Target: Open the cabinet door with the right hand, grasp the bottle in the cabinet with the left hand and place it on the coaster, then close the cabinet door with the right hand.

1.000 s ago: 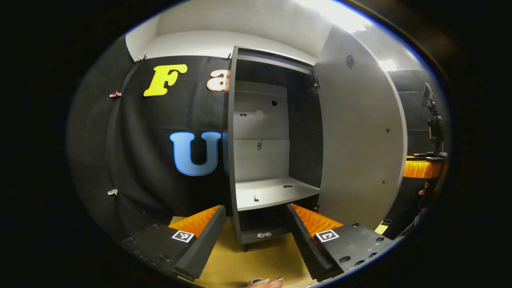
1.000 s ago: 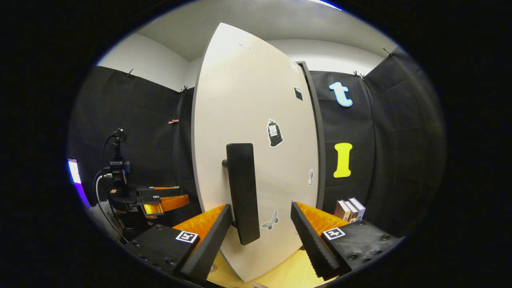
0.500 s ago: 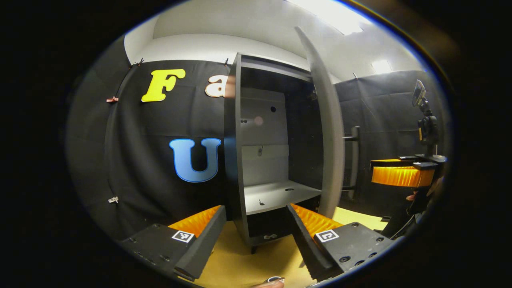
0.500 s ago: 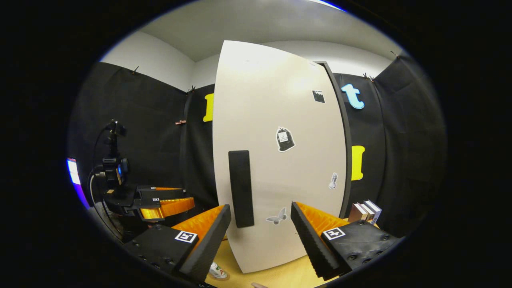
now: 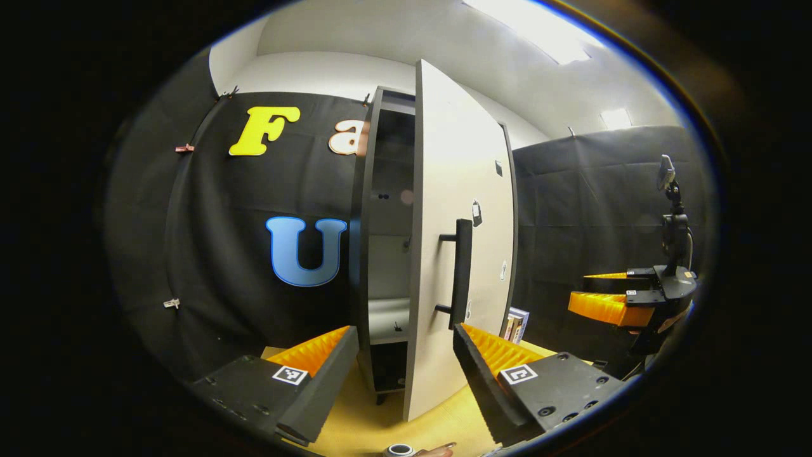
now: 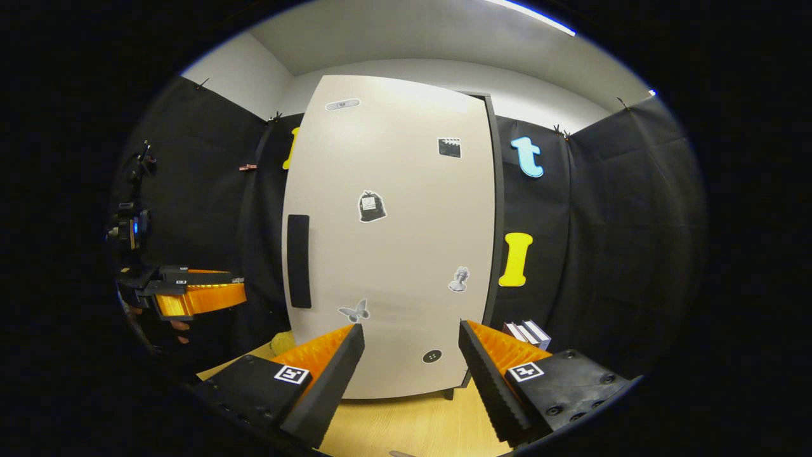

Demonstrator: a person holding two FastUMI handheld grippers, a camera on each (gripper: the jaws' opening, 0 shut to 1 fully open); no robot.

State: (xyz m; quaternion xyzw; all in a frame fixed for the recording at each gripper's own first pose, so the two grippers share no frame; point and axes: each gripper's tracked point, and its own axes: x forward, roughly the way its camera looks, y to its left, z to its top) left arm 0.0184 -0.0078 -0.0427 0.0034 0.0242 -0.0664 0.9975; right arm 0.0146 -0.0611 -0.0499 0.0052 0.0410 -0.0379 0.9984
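Swung nearly shut since a second ago, the flat pale cabinet door point(image 5: 444, 254) stands ajar in the left gripper view, where the left gripper point(image 5: 401, 368) gapes empty before it; bottle cap point(image 5: 399, 450) at bottom edge. In the right gripper view, the right gripper point(image 6: 409, 371) is wide apart, empty, off the slim handle point(image 6: 299, 261).

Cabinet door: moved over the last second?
Yes. In the left gripper view the cabinet door has swung from wide open toward the fixed cabinet frame, now covering most of the opening; a gap remains.

I'm in a recording booth: black cloth walls point(image 6: 609, 254), a small stickered cabinet point(image 6: 393, 241) on a wooden counter point(image 6: 412, 425), a camera on a stand point(image 5: 672, 209).
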